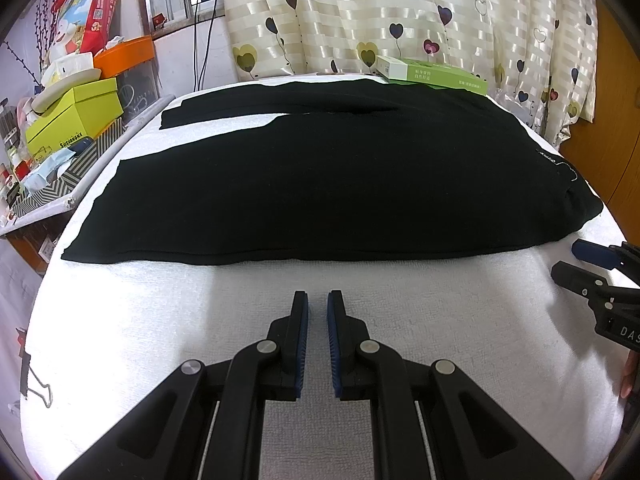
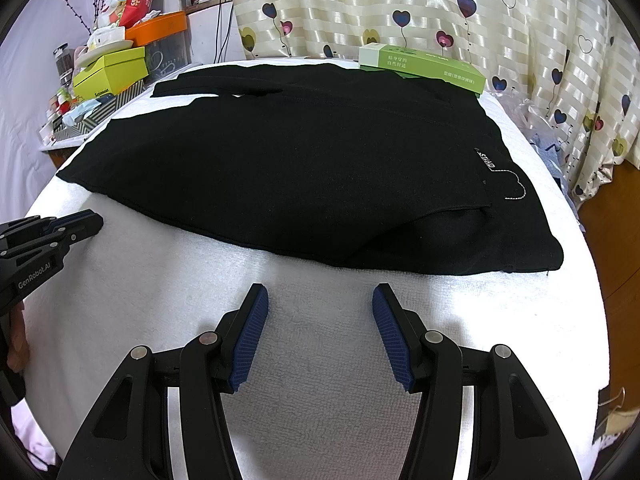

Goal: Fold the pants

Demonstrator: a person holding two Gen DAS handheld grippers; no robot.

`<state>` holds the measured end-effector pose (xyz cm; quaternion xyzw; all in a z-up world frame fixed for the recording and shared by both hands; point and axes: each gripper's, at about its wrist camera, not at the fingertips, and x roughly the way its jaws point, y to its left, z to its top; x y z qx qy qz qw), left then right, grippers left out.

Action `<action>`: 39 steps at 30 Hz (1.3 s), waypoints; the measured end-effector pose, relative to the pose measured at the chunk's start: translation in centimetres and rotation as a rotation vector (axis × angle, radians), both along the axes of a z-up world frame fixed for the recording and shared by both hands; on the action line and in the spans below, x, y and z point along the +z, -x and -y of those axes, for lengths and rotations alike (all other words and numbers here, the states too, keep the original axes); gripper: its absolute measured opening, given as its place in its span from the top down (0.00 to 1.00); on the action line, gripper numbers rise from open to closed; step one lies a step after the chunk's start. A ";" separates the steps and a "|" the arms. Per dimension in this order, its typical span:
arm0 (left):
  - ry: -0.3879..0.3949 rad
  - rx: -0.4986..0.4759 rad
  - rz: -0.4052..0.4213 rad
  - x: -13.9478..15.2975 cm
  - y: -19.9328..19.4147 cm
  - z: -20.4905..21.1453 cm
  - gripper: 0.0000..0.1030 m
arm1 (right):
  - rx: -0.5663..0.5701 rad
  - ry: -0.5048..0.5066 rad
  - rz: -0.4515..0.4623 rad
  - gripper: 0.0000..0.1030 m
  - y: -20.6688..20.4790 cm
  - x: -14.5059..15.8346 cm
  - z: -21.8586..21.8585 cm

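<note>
From the left wrist view, the black pants (image 1: pixel 320 184) lie flat on the white towel-covered surface (image 1: pixel 160 320), legs to the left and waist to the right. The left tongs (image 1: pixel 317 308) hover just in front of the near edge, almost closed with a thin gap, holding nothing. The cloth looks soft, floppy and light, so it will bend and sag when lifted.

From the right wrist view, the right tongs (image 2: pixel 320 300) are wide open and empty, near the waist end. A good place to pinch is the near edge by the waist corner (image 2: pixel 552 260), and the near leg hem on the left.
</note>
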<state>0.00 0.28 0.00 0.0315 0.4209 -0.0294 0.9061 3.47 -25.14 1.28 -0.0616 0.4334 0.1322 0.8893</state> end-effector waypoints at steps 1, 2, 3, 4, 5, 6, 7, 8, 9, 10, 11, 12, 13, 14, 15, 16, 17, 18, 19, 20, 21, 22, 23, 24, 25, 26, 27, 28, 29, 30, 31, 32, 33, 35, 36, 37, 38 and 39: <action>0.003 0.000 0.000 0.0 0.0 0.0 0.89 | 0.000 0.000 0.000 0.46 0.0 0.0 0.0; 0.004 0.000 -0.001 0.0 0.0 0.0 0.89 | 0.000 -0.001 -0.001 0.46 0.0 0.0 0.1; 0.004 0.000 -0.001 0.0 0.0 0.1 0.89 | 0.000 -0.002 -0.001 0.46 0.1 0.0 0.1; 0.004 0.000 -0.001 0.0 0.0 0.0 0.89 | 0.001 -0.003 -0.002 0.46 0.1 0.0 0.1; 0.001 0.000 -0.001 0.0 0.0 0.1 0.89 | 0.001 -0.004 -0.002 0.46 0.1 0.0 -0.1; -0.001 0.000 0.000 0.0 0.0 0.0 0.89 | 0.002 -0.003 -0.002 0.46 0.1 0.0 -0.1; -0.003 0.000 0.000 0.0 0.0 0.1 0.89 | 0.004 -0.004 -0.003 0.46 0.2 0.1 -0.2; -0.004 -0.001 0.000 0.0 0.0 0.1 0.89 | 0.007 -0.005 -0.004 0.45 0.1 0.1 -0.2; -0.003 -0.002 0.000 0.0 0.0 0.0 0.89 | 0.014 -0.004 -0.005 0.45 0.0 0.1 -0.2; -0.001 -0.001 -0.001 0.0 0.0 0.0 0.89 | 0.022 -0.008 -0.007 0.44 -0.1 0.1 -0.2; 0.001 -0.001 -0.001 0.0 0.0 -0.1 0.89 | 0.026 -0.014 -0.009 0.44 -0.1 0.1 -0.1; 0.001 -0.001 -0.001 0.0 0.0 -0.1 0.89 | 0.035 -0.028 -0.014 0.44 -0.1 0.2 0.0; 0.002 0.001 -0.002 0.0 0.0 -0.2 0.88 | 0.044 -0.043 -0.023 0.44 0.0 0.3 0.2; 0.000 0.002 -0.005 0.1 0.0 -0.2 0.88 | 0.049 -0.055 -0.027 0.44 0.1 0.5 0.4; -0.007 0.001 -0.011 0.2 0.0 -0.1 0.88 | 0.057 -0.077 -0.019 0.44 0.4 1.0 0.5; -0.018 0.001 -0.016 0.3 0.0 0.0 0.88 | 0.066 -0.084 -0.003 0.44 0.6 1.6 0.7; -0.020 -0.002 -0.018 0.6 0.0 0.1 0.88 | 0.079 -0.082 0.013 0.44 0.8 2.1 0.6; -0.011 -0.009 -0.014 0.9 0.0 0.0 0.88 | 0.090 -0.080 0.022 0.44 0.8 2.5 0.6; 0.003 -0.019 -0.010 1.3 0.0 0.0 0.88 | 0.110 -0.082 0.036 0.44 0.8 3.2 0.5; 0.016 -0.028 -0.007 1.7 -0.1 -0.1 0.88 | 0.121 -0.085 0.042 0.44 0.6 3.7 0.5; 0.025 -0.035 -0.004 2.0 -0.3 -0.2 0.88 | 0.130 -0.087 0.047 0.44 0.3 4.1 0.4; 0.032 -0.042 0.001 2.5 -0.6 -0.3 0.88 | 0.142 -0.091 0.053 0.44 -0.1 4.5 0.4; 0.039 -0.047 0.005 3.0 -1.0 -0.5 0.88 | 0.157 -0.091 0.056 0.44 -0.6 5.0 0.3; 0.044 -0.051 0.008 3.4 -1.4 -0.7 0.88 | 0.170 -0.086 0.060 0.44 -1.2 5.4 0.1; 0.051 -0.054 0.011 3.8 -2.1 -0.9 0.88 | 0.180 -0.082 0.062 0.44 -1.8 5.7 0.0; 0.055 -0.053 0.017 4.3 -2.7 -1.2 0.88 | 0.193 -0.079 0.063 0.44 -2.4 6.0 -0.2; 0.056 -0.053 0.025 4.7 -3.4 -1.5 0.88 | 0.207 -0.075 0.067 0.44 -2.9 6.2 -0.4; 0.059 -0.054 0.037 5.2 -4.0 -1.8 0.88 | 0.224 -0.067 0.076 0.44 -3.7 6.5 -0.7; 0.060 -0.057 0.042 5.6 -4.8 -2.1 0.88 | 0.243 -0.066 0.083 0.44 -4.6 6.9 -1.0; 0.058 -0.059 0.045 5.9 -5.7 -2.4 0.88 | 0.253 -0.071 0.084 0.44 -5.1 7.1 -1.0; 0.055 -0.061 0.048 6.2 -6.5 -2.7 0.88 | 0.269 -0.078 0.085 0.44 -6.3 7.4 -1.3; 0.052 -0.061 0.052 6.4 -7.4 -3.0 0.88 | 0.274 -0.078 0.088 0.44 -6.9 7.5 -1.4; 0.052 -0.059 0.053 6.6 -8.2 -3.5 0.87 | 0.282 -0.069 0.095 0.44 -8.3 7.7 -1.7; 0.059 -0.058 0.046 6.7 -10.2 -4.3 0.80 | 0.294 -0.063 0.094 0.44 -10.1 7.8 -2.1; 0.064 -0.050 0.043 6.7 -11.1 -4.8 0.77 | 0.302 -0.063 0.091 0.44 -11.2 7.8 -2.3; 0.066 -0.044 0.038 6.8 -12.2 -5.3 0.77 | 0.315 -0.063 0.091 0.44 -12.5 7.8 -2.5; 0.066 -0.039 0.035 6.8 -13.3 -5.7 0.77 | 0.327 -0.060 0.090 0.44 -13.6 7.8 -2.8; 0.062 -0.031 0.034 6.7 -14.3 -6.1 0.77 | 0.337 -0.057 0.091 0.44 -14.4 7.7 -3.0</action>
